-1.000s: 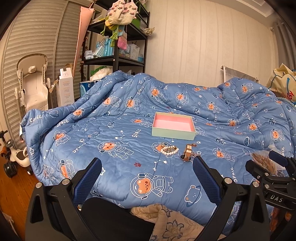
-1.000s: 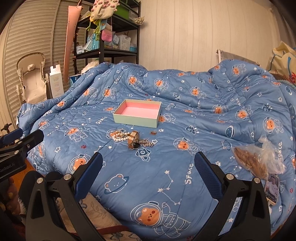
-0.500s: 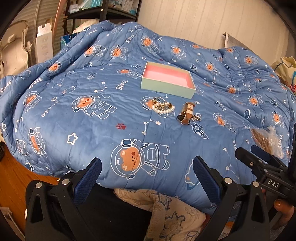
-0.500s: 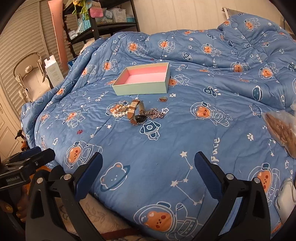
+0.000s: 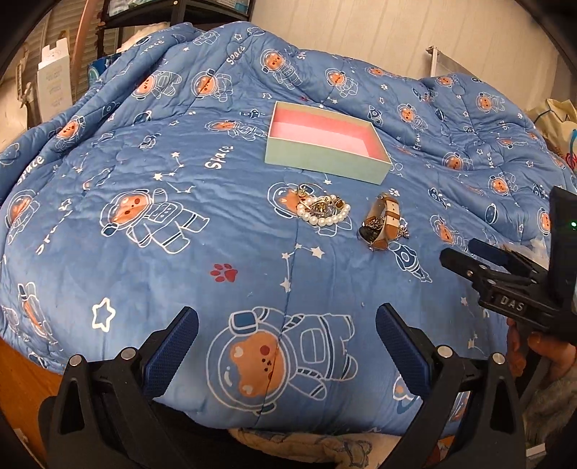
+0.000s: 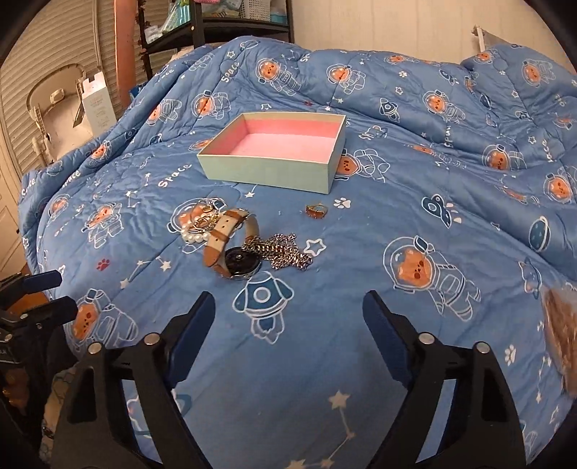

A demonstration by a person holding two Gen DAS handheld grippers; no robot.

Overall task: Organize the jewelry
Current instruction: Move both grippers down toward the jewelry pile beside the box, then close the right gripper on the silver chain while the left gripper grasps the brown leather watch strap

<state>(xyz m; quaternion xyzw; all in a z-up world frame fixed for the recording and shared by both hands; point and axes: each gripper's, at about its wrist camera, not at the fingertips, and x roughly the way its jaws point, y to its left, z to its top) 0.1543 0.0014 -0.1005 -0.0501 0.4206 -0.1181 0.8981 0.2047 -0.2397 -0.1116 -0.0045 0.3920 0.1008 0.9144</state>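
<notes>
Bed [image 5: 144, 252] fills both views, covered by a blue quilt [image 6: 450, 202] printed with bear astronauts. Box [image 6: 274, 151], pale green outside and pink inside, sits upper centre of both frames, nothing in it. Shelf [image 6: 216, 25] stands at upper left, a white carton [image 6: 98, 102] below it at left edge. Left tongs [image 5: 286, 346] at bottom centre of left view: spread wide, gripping nothing, hanging over the near edge of the quilt. Right tongs [image 6: 288, 324] at bottom centre of right view: also wide and gripping nothing; in the left view they show at right edge, low over the quilt. Clear bag [image 6: 559, 328] with brown contents lies at right edge. Jewelry lies in a loose cluster just below the box, centre of frame: watch [image 6: 230, 241] with tan strap, its dark face toward the tongs; silver chain [image 6: 285, 250] touching the watch on its right; pearl bracelet [image 5: 324, 211] with gold pieces just left of the watch. Ring [image 6: 316, 210] lies apart, between chain and box.
</notes>
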